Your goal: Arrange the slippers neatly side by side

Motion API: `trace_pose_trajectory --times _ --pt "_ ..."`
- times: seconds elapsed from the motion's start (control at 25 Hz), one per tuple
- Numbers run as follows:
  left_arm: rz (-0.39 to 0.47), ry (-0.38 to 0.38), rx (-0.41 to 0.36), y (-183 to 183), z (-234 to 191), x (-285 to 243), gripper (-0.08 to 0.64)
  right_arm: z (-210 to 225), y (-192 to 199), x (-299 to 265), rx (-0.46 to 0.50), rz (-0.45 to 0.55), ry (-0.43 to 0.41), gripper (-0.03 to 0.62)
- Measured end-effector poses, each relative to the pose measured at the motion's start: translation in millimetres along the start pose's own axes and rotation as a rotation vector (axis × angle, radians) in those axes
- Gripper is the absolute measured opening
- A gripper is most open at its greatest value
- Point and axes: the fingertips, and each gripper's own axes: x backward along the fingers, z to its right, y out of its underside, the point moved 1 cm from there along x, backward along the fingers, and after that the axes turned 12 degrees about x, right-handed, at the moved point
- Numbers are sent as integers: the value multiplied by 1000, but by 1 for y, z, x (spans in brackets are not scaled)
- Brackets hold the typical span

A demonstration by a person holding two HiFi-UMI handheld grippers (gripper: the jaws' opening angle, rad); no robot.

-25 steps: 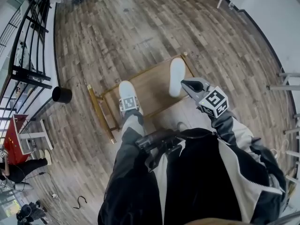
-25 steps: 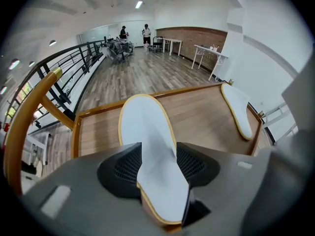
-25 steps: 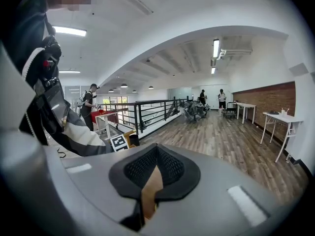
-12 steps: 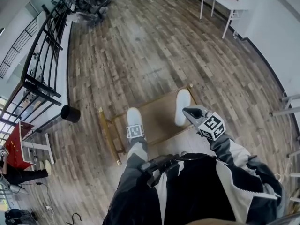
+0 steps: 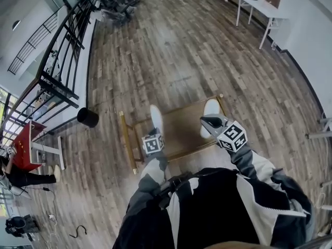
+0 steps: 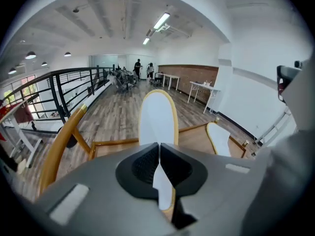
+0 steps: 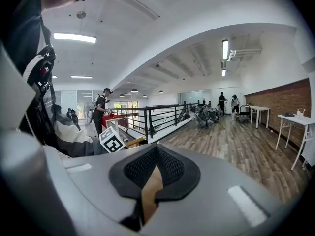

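Floor (image 5: 171, 45): one wide run of grey-brown wood planks, bare across the upper middle of the head view, so there is open room beyond the rack.
Railing (image 5: 62, 51): one, black metal bars, along the upper left edge of the frame.
Rack (image 5: 182, 134): one low flat wooden board with yellowish rounded rails, at frame centre. Its left rail stands clear of the bin.
Table (image 5: 259, 7): one, white, thin-legged, upper right by the wall.
Bin (image 5: 88, 117): one, black, round, left of the rack.

Slippers: two, white, flat, oval, with a yellow rim. Both lie on the rack, well apart with bare board between them.
- first slipper (image 5: 155, 117), toward the rack's left side.
- second slipper (image 5: 210, 110), at the rack's right end.

Grippers: two, grey bodies, black ribbed pads, one marker cube each.
- left gripper (image 6: 159, 144): jaws closed on the near end of the first slipper.
- right gripper (image 7: 155, 147): jaws closed, nothing held. In the head view it sits just beside the second slipper, contact not clear.
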Motion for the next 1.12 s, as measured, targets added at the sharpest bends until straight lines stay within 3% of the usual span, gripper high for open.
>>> trace_pose_trajectory --times 0.32,0.68,1.12 --pt "248 79 -78 -64 47 78 23 -15 -10 -16 11 33 -64 5" --pt "471 141 -180 -96 98 178 23 -19 -38 -19 50 92 -80 5" --pt "503 112 -234 -90 106 210 23 -15 -44 -18 53 114 -79 5"
